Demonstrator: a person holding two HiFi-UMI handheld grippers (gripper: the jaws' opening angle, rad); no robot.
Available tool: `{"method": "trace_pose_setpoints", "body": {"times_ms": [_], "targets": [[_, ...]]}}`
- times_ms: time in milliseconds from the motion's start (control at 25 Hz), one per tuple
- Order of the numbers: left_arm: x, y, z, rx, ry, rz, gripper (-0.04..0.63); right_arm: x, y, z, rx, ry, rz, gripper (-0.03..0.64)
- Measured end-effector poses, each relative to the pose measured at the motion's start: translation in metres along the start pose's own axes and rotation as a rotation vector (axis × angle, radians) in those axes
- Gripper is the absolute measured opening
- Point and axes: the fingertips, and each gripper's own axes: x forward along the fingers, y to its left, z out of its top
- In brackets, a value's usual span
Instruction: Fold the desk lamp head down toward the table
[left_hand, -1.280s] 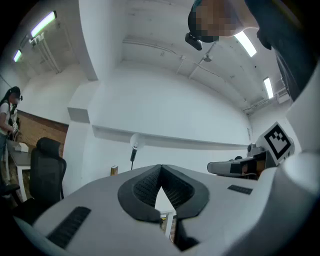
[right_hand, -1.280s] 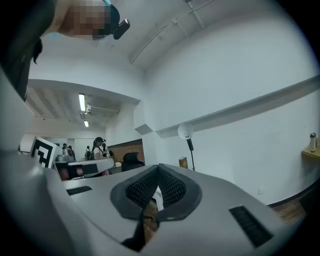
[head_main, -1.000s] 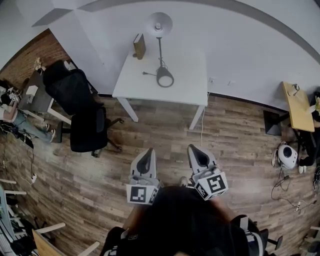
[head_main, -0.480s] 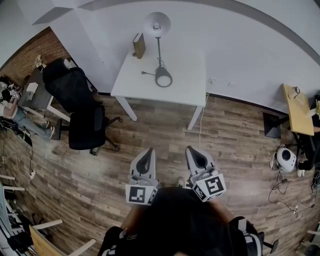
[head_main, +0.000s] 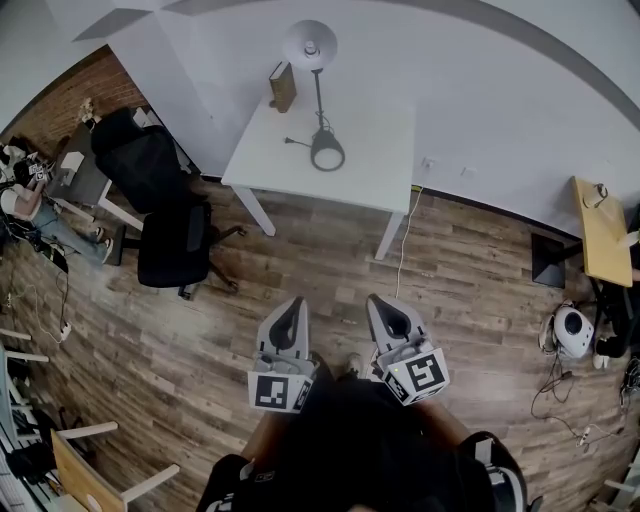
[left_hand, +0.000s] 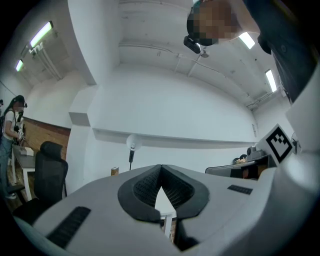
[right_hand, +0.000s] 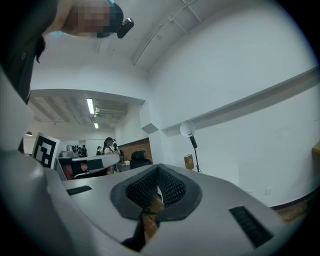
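Note:
A desk lamp stands upright on a white table against the far wall: round white head, thin black stem, ring-shaped base. The lamp head also shows small in the left gripper view and in the right gripper view. My left gripper and right gripper are held side by side over the wooden floor, well short of the table. Both point level toward it, shut with nothing between the jaws.
A small brown book stands on the table's back left corner. A black office chair sits left of the table, with a desk and a person further left. A cable hangs from the table's right side. A wooden desk is at right.
Both grippers have drifted forward a little toward the table, and the table now sits slightly lower in the head view. The jaws have stayed shut.

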Motion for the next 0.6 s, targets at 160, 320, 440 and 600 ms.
{"method": "trace_pose_setpoints", "body": {"times_ms": [160,320,440,600], "targets": [[0.005,-0.007,-0.004,-0.009,0.004,0.005,0.023,0.002,-0.006,-0.003,0.004,0.006,0.018,0.011],[0.019,-0.004,-0.009,-0.020,0.008,0.002,0.023,0.014,-0.018,-0.004,0.009,0.010,0.017,0.011],[0.031,0.006,-0.016,-0.016,0.017,-0.005,0.023,0.031,-0.024,-0.006,0.010,0.008,0.014,0.011],[0.054,0.028,-0.018,-0.026,0.016,-0.011,0.023,0.059,-0.032,-0.007,0.006,0.015,0.006,0.011]]}}
